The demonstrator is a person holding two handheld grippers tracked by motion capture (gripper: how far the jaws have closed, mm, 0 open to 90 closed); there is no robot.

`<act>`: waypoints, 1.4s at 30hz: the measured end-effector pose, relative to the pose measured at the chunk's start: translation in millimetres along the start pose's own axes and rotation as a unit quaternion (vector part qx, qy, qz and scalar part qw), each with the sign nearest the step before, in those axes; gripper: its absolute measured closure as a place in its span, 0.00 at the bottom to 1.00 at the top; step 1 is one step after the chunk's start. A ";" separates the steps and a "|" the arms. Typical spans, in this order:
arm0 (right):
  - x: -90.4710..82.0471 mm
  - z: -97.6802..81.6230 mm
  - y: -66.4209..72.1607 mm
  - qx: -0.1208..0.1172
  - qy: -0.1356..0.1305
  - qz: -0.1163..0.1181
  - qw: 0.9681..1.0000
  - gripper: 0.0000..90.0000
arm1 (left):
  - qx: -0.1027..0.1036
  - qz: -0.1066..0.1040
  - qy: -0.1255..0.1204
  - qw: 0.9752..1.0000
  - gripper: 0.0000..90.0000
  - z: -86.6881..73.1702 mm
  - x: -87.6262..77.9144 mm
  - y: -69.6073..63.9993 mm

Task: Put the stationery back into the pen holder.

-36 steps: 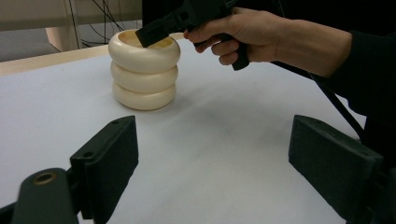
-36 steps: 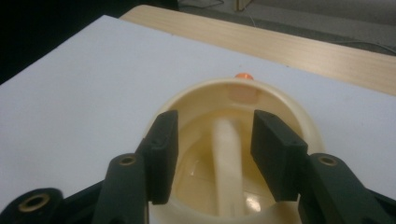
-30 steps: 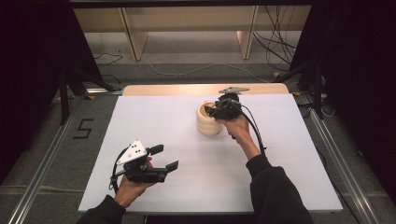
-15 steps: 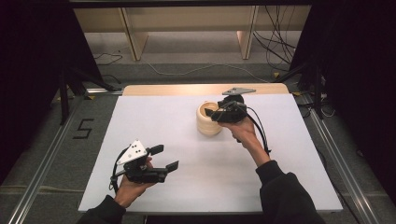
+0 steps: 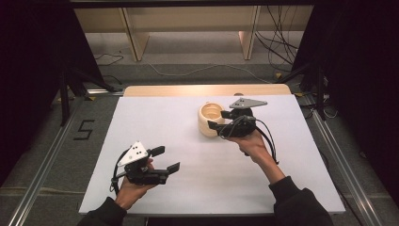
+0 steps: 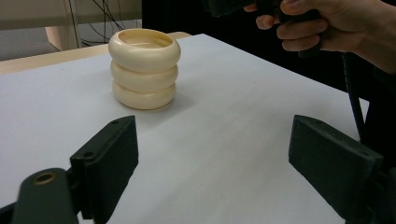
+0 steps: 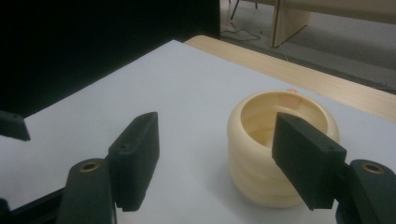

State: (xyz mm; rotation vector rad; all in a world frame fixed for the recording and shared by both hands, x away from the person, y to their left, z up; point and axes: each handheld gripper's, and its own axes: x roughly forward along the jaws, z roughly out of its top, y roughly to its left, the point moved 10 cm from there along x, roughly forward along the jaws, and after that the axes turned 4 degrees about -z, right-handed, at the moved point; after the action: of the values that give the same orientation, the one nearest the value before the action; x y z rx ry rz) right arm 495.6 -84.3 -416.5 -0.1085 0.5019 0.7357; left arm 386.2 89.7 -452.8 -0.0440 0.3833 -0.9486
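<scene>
While the right gripper [image 5: 217, 130], fingers just spreading and empty, is hanging beside the upright pot [image 5: 210, 120] at frame centre, the left gripper [image 5: 165, 159] is waiting spread, lower left.

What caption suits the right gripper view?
Right tool, jaws open, beside a cream ribbed pot on the white table.

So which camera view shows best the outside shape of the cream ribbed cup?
The left gripper view: the cream ribbed cup stands unobstructed, three bulges visible. The right gripper view shows its hollow inside behind a jaw; the high view shows it small.
</scene>
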 end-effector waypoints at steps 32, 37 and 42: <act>-56.5 -63.7 2.0 0.020 -0.008 0.008 1.000 0.34 | 0.002 -0.007 0.015 1.000 0.17 -4.0 2.2 -2.6; -60.6 -70.6 6.3 0.016 -0.009 0.013 1.000 0.33 | 0.002 -0.009 0.015 1.000 0.17 -4.2 2.8 -3.7; -66.7 -73.2 9.4 0.011 -0.018 0.014 1.000 0.33 | 0.002 -0.009 0.016 1.000 0.17 -4.3 2.8 -3.9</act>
State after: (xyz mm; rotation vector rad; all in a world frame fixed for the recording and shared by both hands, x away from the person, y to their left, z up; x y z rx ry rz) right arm 418.0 -137.9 -448.2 -0.0666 0.4776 0.7582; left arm 383.2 85.8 -456.9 -0.0281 0.4115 -0.9689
